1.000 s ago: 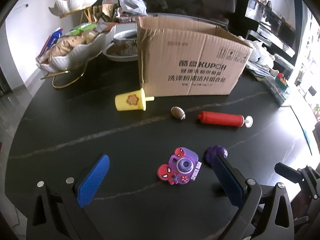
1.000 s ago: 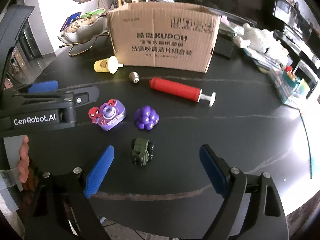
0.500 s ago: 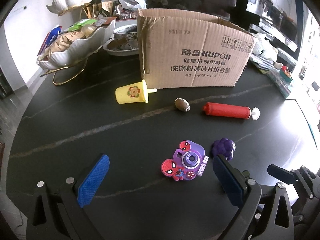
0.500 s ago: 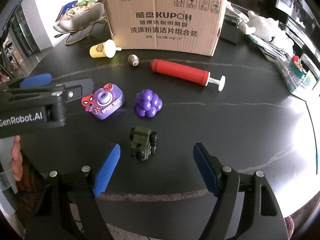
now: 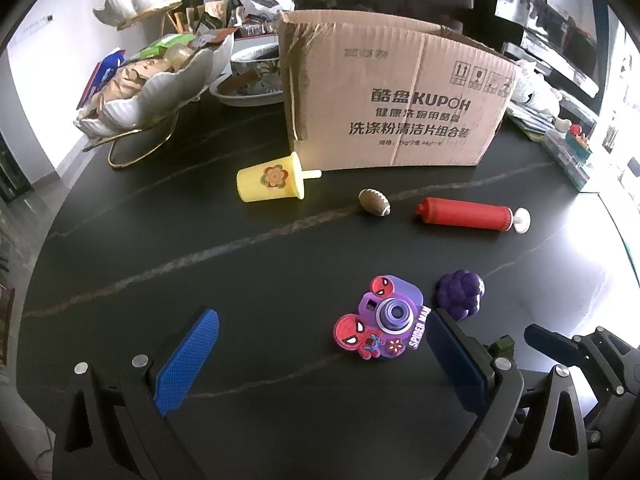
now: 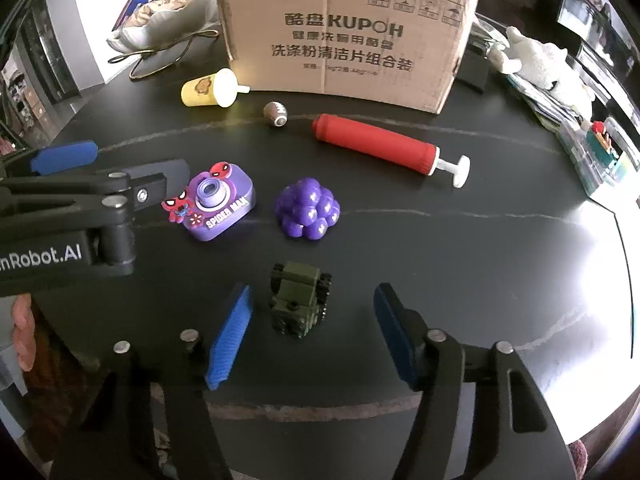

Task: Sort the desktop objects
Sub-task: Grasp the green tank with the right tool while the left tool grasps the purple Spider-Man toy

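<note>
Right claw (image 6: 312, 328): jaws closing, green toy truck (image 6: 299, 300) between, untouched | truck on counter (image 6: 480, 280), 6 o'clock of purple grapes (image 6: 307, 214) | left claw (image 5: 320, 364): wide, empty, beside camera toy (image 5: 384, 322) | risk: left pad lands first, so the truck may skid or twist.

My right gripper (image 6: 312, 330) points steeply down, jaws closing, pads touching nothing; my left gripper (image 5: 320, 360) hangs wide open.
</note>
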The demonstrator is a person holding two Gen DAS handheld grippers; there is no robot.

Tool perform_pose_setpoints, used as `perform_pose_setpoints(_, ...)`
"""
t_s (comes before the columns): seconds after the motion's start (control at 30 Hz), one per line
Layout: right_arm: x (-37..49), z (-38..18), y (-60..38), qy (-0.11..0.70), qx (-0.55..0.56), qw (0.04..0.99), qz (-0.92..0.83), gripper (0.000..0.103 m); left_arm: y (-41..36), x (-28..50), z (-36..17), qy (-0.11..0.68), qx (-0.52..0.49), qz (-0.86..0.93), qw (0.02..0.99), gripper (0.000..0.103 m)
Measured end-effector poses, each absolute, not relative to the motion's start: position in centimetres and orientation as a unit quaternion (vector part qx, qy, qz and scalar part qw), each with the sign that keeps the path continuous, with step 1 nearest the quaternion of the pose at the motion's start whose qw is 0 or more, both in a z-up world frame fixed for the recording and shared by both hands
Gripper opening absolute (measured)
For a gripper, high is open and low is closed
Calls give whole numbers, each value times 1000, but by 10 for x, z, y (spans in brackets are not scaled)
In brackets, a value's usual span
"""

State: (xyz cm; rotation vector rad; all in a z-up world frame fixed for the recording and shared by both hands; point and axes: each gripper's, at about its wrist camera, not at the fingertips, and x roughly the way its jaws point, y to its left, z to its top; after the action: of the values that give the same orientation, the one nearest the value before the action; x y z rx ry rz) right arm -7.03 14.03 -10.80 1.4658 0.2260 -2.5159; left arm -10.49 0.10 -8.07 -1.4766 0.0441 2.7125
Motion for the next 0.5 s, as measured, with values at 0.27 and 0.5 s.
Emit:
perform_pose_setpoints(0.27,-71,-114,138,84,507,114,-850,46,1,-105,-84,18,-480,877,26,102)
perform_pose_setpoints(0.5,-73,-117,140,83,510,118,-848,35,1,-106,-84,20,-482,875,25,102)
